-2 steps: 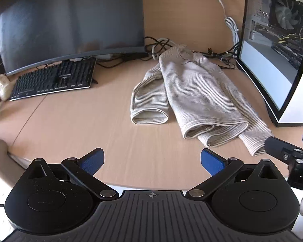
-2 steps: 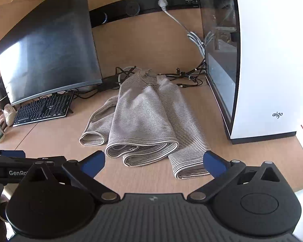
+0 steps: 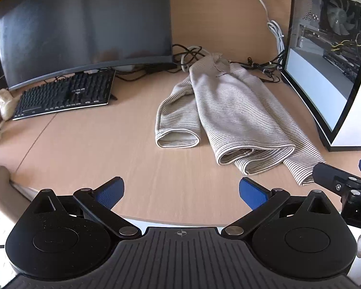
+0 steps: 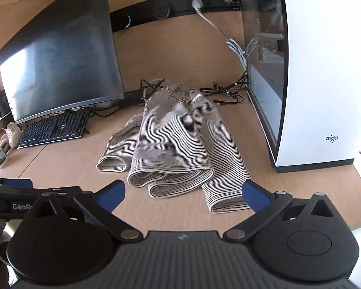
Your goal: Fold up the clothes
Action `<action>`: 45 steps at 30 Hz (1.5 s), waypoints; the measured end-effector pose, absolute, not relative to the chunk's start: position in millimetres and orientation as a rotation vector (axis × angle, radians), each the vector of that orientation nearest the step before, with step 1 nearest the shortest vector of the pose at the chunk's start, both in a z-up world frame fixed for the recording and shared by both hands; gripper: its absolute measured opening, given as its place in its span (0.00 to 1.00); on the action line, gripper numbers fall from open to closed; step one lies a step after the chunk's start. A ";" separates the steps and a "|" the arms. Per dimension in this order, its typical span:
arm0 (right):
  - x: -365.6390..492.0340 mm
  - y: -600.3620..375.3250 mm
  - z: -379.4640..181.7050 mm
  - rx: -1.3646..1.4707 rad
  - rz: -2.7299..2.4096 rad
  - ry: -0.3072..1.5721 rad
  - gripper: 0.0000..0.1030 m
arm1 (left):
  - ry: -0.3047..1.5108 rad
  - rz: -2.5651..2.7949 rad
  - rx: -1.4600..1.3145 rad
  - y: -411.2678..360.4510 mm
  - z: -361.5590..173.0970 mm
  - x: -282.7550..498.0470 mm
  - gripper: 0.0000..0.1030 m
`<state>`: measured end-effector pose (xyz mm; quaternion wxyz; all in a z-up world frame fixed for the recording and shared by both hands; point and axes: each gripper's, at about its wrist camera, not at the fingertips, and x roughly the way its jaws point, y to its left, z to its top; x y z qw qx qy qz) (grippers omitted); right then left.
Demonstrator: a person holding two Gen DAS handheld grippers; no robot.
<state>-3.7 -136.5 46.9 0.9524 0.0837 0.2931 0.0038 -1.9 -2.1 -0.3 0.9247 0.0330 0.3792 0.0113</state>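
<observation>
The wooden counter (image 3: 89, 159) carries a curved monitor (image 3: 84, 29), a white computer case (image 4: 325, 72) and a black keyboard (image 3: 65, 96). The striped garment (image 3: 228, 115) lies rumpled between monitor and case, loosely doubled, not neatly folded. Nothing has shifted since the previous frames. Left tool (image 3: 180, 192) and right tool (image 4: 184, 193) both stand apart, empty, short of the cloth.

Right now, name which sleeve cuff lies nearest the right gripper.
The right-hand cuff, beside the right gripper's right fingertip; the other cuff lies farther away toward the keyboard.
</observation>
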 end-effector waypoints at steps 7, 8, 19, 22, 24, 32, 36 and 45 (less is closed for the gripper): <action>-4.9 -141.5 51.5 0.183 -0.003 0.625 1.00 | 0.758 0.027 0.073 -2.5 -4.5 -10.7 1.00; -5.0 -142.3 52.2 0.185 -0.004 0.629 1.00 | 0.760 0.023 0.071 -1.2 -4.7 -11.6 1.00; -0.8 -116.8 55.5 0.172 -0.057 0.641 1.00 | 0.809 0.019 0.036 -1.1 -4.1 -9.8 1.00; 1.9 -115.1 54.7 0.168 -0.042 0.648 1.00 | 0.805 0.016 0.037 -1.4 -4.8 -11.7 1.00; 1.1 -114.4 54.8 0.171 -0.047 0.648 1.00 | 0.803 0.012 0.042 -2.5 -3.8 -12.7 1.00; -2.2 -110.2 52.8 0.178 -0.073 0.641 1.00 | 0.807 0.007 0.047 -6.3 -2.8 -13.1 1.00; -4.1 -113.9 51.4 0.180 -0.071 0.641 1.00 | 0.806 0.002 0.052 -8.5 -2.6 -13.0 1.00; -3.6 -117.9 50.7 0.180 -0.065 0.646 1.00 | 0.805 0.006 0.050 -7.7 -2.7 -12.6 1.00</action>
